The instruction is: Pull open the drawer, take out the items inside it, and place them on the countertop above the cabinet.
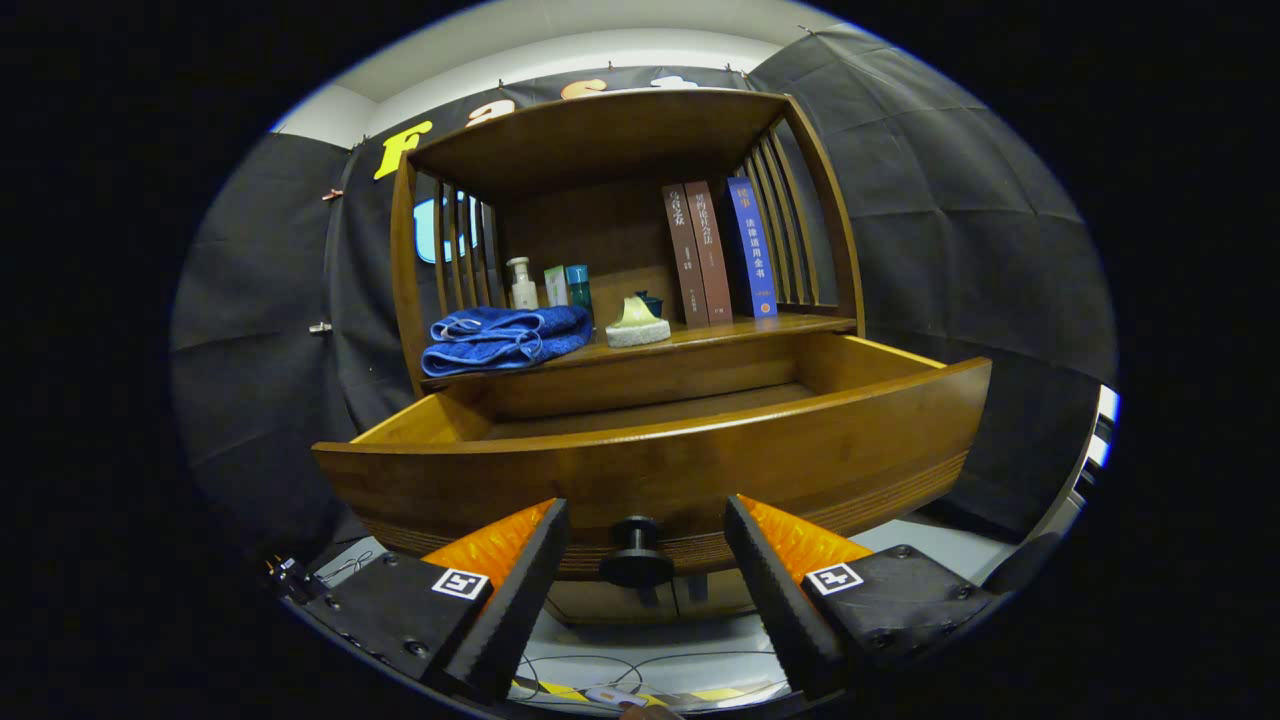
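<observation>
Drawer (660, 470) pulled out, black knob (636, 555) between spread gripper (645, 545) fingers, untouched

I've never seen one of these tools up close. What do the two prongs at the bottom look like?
The gripper has two wedge-shaped fingers with black foam-like pads on their inner faces and ridged orange sides. Each sits on a black block with screws and a small square black-and-white marker. They stand open on either side of the drawer's black knob, not touching it.
</observation>
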`<state>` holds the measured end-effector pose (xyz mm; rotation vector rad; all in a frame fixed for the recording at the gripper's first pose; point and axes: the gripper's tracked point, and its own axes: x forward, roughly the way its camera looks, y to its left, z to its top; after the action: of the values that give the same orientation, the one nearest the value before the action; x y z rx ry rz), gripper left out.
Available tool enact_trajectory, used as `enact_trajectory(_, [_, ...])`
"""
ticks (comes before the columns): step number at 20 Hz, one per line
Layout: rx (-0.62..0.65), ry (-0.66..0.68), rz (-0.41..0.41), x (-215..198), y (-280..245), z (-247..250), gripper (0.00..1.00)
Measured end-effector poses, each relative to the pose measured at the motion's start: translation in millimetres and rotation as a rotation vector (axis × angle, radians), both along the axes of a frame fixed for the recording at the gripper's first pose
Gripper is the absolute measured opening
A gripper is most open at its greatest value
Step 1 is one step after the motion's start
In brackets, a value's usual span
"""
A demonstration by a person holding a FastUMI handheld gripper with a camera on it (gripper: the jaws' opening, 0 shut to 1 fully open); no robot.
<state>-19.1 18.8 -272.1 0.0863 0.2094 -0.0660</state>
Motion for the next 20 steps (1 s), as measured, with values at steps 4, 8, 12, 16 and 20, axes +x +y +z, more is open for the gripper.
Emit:
enact_trajectory(4, [-0.008,0.026,-0.004,9,0,-6,1.00])
enact_trajectory(8, [-0.018,0.033,-0.009,19,2,-5,0.99])
enact_trajectory(12, [-0.023,0.033,-0.008,42,1,-3,0.99])
enact_trajectory(16, [-0.021,0.014,-0.007,64,0,0,1.00])
enact_trajectory(20, [-0.026,0.020,-0.003,96,-3,-2,0.99])
